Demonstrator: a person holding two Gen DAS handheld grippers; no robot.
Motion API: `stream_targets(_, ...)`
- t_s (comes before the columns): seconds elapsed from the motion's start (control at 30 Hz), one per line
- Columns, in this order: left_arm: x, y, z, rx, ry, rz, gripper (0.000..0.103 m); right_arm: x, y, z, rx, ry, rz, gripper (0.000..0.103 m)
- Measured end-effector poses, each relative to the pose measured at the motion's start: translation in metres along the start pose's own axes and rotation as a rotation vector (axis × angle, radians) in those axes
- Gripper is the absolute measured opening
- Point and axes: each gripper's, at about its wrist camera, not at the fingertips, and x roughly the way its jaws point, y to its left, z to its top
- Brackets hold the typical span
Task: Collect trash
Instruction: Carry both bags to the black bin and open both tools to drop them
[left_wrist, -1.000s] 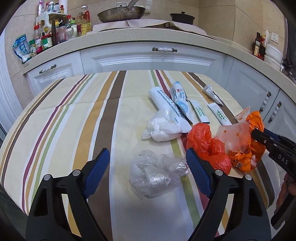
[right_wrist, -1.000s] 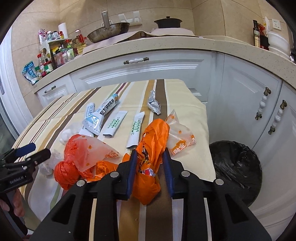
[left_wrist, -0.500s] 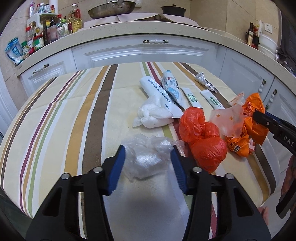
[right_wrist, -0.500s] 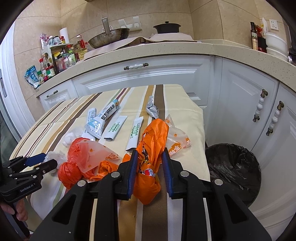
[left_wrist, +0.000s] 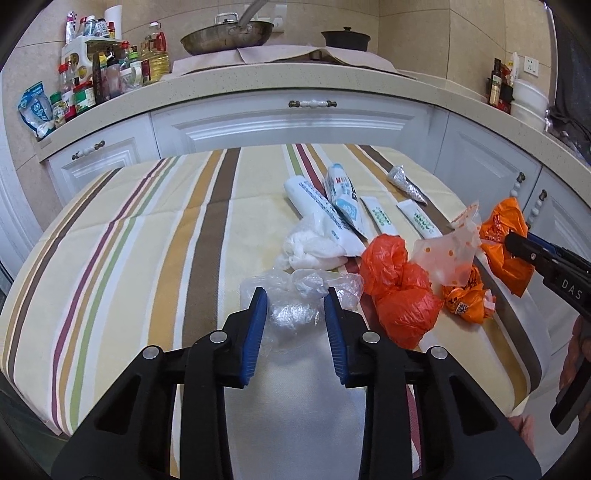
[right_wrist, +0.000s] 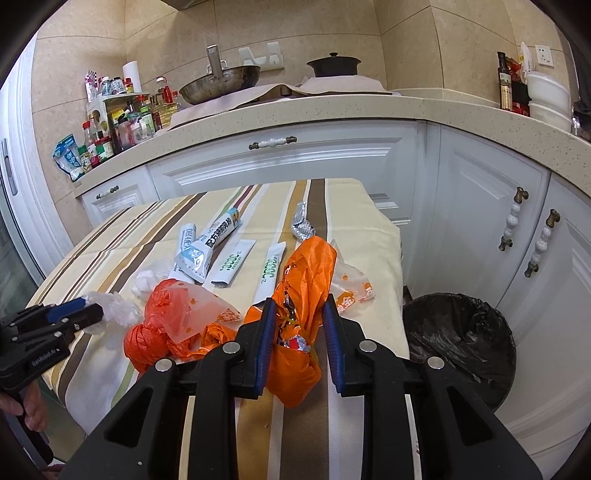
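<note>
The left tool (left_wrist: 295, 295) is closing on a crumpled clear plastic bag (left_wrist: 299, 295) on the striped worktop (left_wrist: 147, 240), just left of a knotted red-orange plastic bag (left_wrist: 399, 288). The right tool (right_wrist: 298, 310) pinches a stuffed orange plastic bag (right_wrist: 306, 280) just right of that knotted bag; a black-lined bin (right_wrist: 461, 343) stands further right.

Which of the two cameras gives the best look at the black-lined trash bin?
The right wrist view. It shows the trash bin on the floor beside the striped table, its open mouth and black liner in plain sight. The left wrist view does not show the bin at all.
</note>
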Motion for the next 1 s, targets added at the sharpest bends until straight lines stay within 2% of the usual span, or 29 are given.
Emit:
stream_targets(0.27, -0.020, -0.002, 0.018, -0.006, -0.079, -0.001, 0.031, -0.018, -0.006, 0.008, -0.011, -0.050, -0.044, 0.026)
stream_targets(0.4, -0.023, -0.016, 0.030, 0.010, -0.111, -0.040, 0.031, -0.028, -0.016, 0.013, -0.004, -0.078, -0.080, 0.026)
stream_targets(0.6, -0.023, -0.064, 0.050, 0.080, -0.166, -0.144, 0.031, -0.039, -0.045, 0.013, 0.033, -0.097, -0.154, 0.026)
stream_targets(0.8, -0.012, -0.132, 0.072, 0.162, -0.206, -0.262, 0.031, -0.051, -0.077, 0.013, 0.055, -0.113, -0.243, 0.026)
stream_targets(1.0, 0.011, -0.205, 0.084, 0.234, -0.184, -0.337, 0.031, -0.054, -0.114, 0.009, 0.095, -0.111, -0.289, 0.026)
